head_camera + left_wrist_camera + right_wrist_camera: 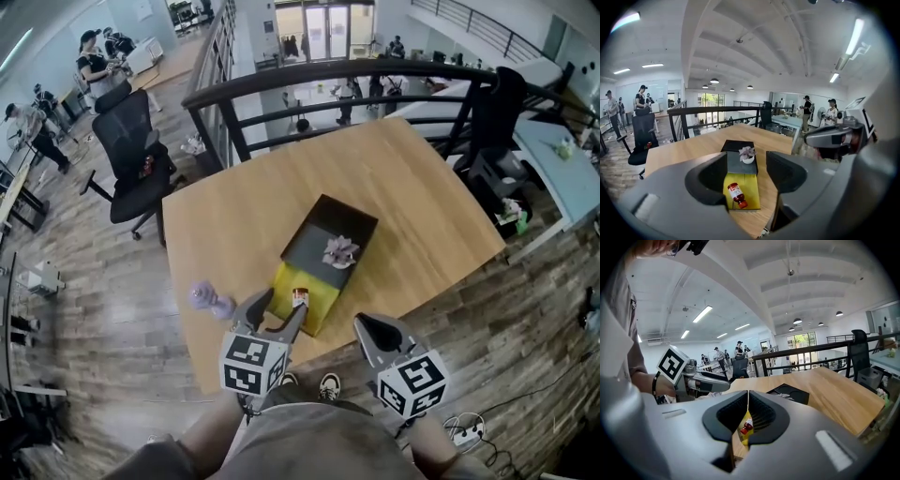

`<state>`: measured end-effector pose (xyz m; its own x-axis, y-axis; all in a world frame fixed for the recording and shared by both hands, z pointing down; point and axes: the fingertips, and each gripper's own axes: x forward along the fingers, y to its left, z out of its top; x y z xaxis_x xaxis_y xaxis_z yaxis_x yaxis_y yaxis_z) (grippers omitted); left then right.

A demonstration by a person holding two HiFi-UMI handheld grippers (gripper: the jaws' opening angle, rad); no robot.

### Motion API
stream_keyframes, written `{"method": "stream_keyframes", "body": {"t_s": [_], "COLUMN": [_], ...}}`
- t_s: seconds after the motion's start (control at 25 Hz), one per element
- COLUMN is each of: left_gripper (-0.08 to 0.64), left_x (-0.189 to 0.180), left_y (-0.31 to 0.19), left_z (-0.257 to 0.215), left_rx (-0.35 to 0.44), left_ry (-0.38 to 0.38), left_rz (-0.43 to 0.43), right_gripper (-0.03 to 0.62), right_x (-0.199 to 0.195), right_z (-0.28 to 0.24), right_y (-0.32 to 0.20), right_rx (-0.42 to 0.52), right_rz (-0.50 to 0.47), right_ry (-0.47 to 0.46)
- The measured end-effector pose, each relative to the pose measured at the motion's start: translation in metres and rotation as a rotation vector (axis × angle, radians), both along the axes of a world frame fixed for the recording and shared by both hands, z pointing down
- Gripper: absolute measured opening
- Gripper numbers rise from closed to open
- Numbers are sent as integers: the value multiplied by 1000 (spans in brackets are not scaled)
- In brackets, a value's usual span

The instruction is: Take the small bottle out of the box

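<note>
A small red-capped bottle (pixel 300 297) lies on its side in the yellow open part of the box (pixel 317 298), at the near end. The box's dark lid (pixel 323 236) is slid back, and a small pale flower ornament (pixel 340 250) sits on it. My left gripper (pixel 279 306) is open just above the near end of the box. In the left gripper view the bottle (pixel 737 195) shows between the jaws, untouched. My right gripper (pixel 362 324) is shut and empty, to the right of the box near the table's front edge. In the right gripper view the bottle (pixel 746 426) shows through the gap below the shut tips.
The wooden table (pixel 403 187) stands against a black railing (pixel 309 80). A pale purple object (pixel 210 299) lies on the table left of the box. A black office chair (pixel 131 155) is at the far left, and people stand in the background.
</note>
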<state>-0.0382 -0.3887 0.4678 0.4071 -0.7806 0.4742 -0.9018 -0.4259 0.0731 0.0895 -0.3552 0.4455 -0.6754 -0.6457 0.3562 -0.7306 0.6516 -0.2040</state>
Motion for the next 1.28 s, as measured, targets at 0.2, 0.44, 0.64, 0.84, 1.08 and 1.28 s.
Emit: {"method": "stream_keyframes", "body": {"t_s": [0.2,0.44,0.64,0.84,1.08,1.28], "left_gripper": [261,261,261,268,268,267], "left_x": [-6,-13,-14,-14,-8,2], "left_y": [-19,-38,-48,-52,-52,-64], "left_z": [51,112,159,202,237,250], "left_rx": [-128,-271,-379,-497,-588,-588], "left_ry": [34,24,7,-37,-66,-164], "left_rz": [-29,-59,-65,-68,-60,-7], "right_gripper": [17,17,17,17,17,17], "right_x": [-10,-19,-21,-23,-19,-11], "right_z": [26,63,91,110,128,139], "right_y": [-15,-33,-40,-42,-43,-43], "right_rx": [-7,-93,-157,-198,-233,-250], "right_rz": [-10,-2,7,12,22,39], "right_ry": [82,79,76,83,95,98]}}
